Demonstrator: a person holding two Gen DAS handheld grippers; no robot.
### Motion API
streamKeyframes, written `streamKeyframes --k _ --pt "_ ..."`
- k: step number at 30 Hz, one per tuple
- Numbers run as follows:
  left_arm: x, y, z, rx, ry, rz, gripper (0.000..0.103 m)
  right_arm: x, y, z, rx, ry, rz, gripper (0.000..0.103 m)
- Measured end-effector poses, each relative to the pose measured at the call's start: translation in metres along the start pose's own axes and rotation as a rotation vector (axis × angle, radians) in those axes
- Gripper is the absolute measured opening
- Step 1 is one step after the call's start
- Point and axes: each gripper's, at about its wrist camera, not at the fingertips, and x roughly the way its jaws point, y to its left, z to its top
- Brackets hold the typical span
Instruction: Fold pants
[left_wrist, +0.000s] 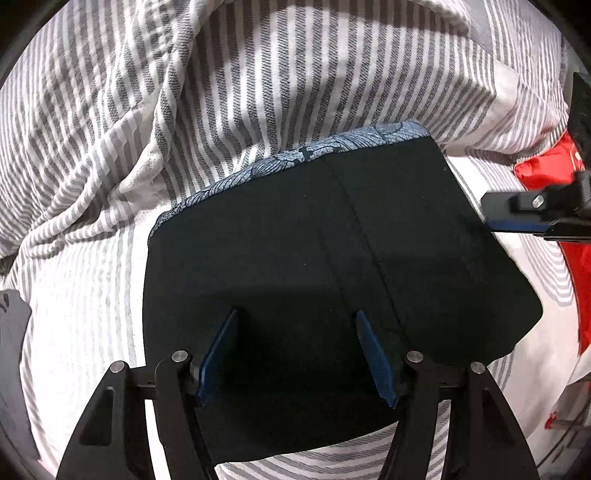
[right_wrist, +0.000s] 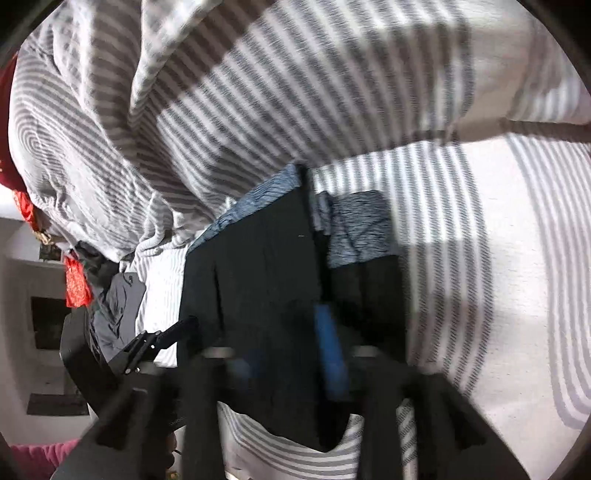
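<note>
The black pants (left_wrist: 314, 243) lie folded into a compact block on the striped bedsheet (left_wrist: 85, 302), with a blue patterned lining (left_wrist: 295, 155) along the far edge. My left gripper (left_wrist: 295, 314) is open, its blue-padded fingers (left_wrist: 218, 354) hovering over the near part of the pants. My right gripper shows at the right edge of the left wrist view (left_wrist: 517, 214), beside the pants' right side. In the blurred right wrist view, the right gripper (right_wrist: 284, 332) is over the black pants (right_wrist: 258, 266); one blue pad (right_wrist: 330, 354) shows and the jaws look apart.
A rumpled grey-and-white striped duvet (left_wrist: 184, 92) is heaped behind the pants. A red cloth (left_wrist: 554, 177) lies at the right. A grey garment (right_wrist: 118, 310) lies at the bed's side, next to the left gripper (right_wrist: 155, 343).
</note>
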Motion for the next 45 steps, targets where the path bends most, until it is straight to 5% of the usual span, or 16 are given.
streamKeyframes --k 9,10,12,14,21,29,31,34,37,41,45 --pt "0.009 0.004 0.002 0.007 -0.008 0.010 0.067 0.023 -0.002 0.008 -0.005 0.053 0.071 0.049" --pt "0.010 0.004 0.002 0.007 -0.008 0.011 0.067 0.029 0.000 0.008 -0.005 0.068 0.073 0.046" --pt "0.014 0.005 0.001 0.007 -0.004 0.012 0.067 0.042 -0.003 0.008 0.037 0.096 0.053 0.017" --pt "0.015 0.006 0.001 0.003 0.002 0.006 0.067 0.041 -0.012 0.005 0.141 0.093 0.150 0.009" --pt "0.002 -0.007 0.007 0.036 -0.008 -0.040 0.067 0.007 -0.002 -0.007 0.147 0.051 0.300 0.006" --pt "0.001 -0.032 0.013 0.058 -0.003 -0.071 0.067 -0.022 -0.004 -0.020 0.128 0.037 0.321 0.006" --pt "0.007 -0.043 0.010 0.082 0.007 -0.058 0.067 -0.023 -0.019 -0.025 0.161 0.025 0.305 0.006" --pt "0.017 -0.054 0.006 0.116 0.026 -0.029 0.067 -0.017 -0.046 -0.028 0.206 0.021 0.147 0.008" --pt "0.016 -0.056 0.009 0.112 0.027 -0.019 0.068 -0.009 -0.066 -0.029 0.273 0.039 0.085 0.019" --pt "0.009 -0.038 0.012 0.043 0.041 -0.039 0.069 -0.023 -0.054 -0.032 0.218 0.014 -0.004 0.040" --pt "-0.004 -0.013 0.013 -0.015 0.034 -0.010 0.069 -0.047 -0.041 -0.036 0.151 -0.033 -0.121 0.041"
